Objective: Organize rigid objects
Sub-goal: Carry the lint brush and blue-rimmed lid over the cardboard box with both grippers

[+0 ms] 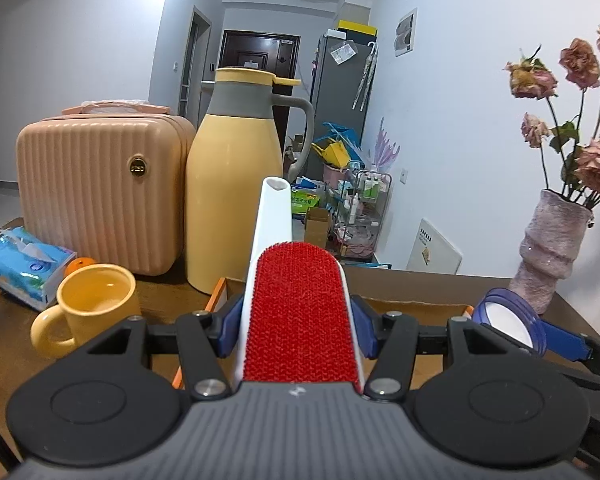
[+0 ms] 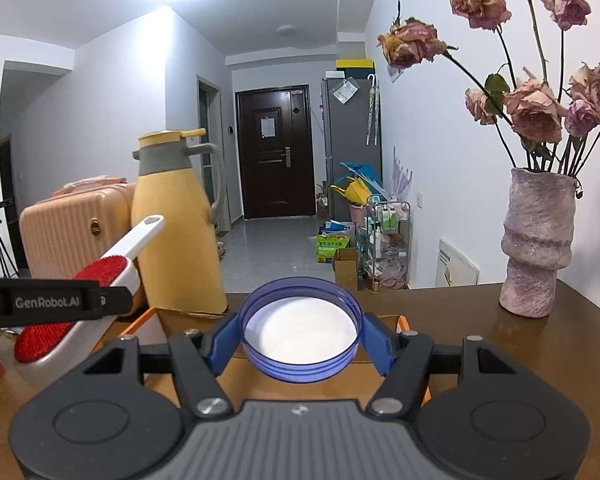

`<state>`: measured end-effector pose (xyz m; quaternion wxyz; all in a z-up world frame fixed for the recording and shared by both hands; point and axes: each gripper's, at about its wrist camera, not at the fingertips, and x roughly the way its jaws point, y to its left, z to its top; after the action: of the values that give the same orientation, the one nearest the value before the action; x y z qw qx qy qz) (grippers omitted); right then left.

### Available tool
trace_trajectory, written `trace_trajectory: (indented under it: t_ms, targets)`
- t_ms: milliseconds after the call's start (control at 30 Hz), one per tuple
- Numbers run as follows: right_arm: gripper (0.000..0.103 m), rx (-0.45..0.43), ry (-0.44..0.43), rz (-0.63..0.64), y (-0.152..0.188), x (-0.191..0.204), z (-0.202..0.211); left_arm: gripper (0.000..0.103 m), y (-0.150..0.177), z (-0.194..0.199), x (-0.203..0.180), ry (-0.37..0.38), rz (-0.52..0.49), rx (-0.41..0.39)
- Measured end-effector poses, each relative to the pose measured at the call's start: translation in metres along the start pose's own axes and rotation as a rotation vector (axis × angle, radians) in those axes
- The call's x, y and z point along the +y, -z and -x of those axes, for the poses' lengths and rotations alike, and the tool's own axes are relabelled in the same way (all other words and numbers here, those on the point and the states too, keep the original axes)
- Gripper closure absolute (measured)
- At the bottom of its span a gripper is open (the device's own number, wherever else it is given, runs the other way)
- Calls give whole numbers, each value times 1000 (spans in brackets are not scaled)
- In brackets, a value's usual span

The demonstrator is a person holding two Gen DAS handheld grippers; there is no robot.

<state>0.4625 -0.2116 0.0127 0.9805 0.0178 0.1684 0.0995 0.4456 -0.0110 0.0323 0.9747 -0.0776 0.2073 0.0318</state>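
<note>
My left gripper (image 1: 298,330) is shut on a lint brush (image 1: 300,312) with a red pad and a white handle that points up and away. It holds the brush above an open cardboard box (image 1: 412,305). The brush also shows at the left of the right wrist view (image 2: 100,276). My right gripper (image 2: 300,338) is shut on a round blue lid (image 2: 300,330) with a white inside, held over the same box (image 2: 402,322). The lid shows at the right of the left wrist view (image 1: 508,322).
On the brown table (image 1: 160,300) stand a yellow mug (image 1: 88,312), a yellow thermos jug (image 1: 236,184), a peach hard case (image 1: 100,192), a blue tissue pack (image 1: 24,264), an orange (image 1: 78,265) and a pink vase of dried roses (image 2: 538,244).
</note>
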Motion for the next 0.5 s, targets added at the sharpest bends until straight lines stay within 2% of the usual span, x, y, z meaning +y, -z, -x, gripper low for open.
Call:
trace_trajectory:
  t_ms: [500]
  targets:
    - [38,103,23,37,-5,-11,-61,46,-11,-64,-7,-11,-35,48]
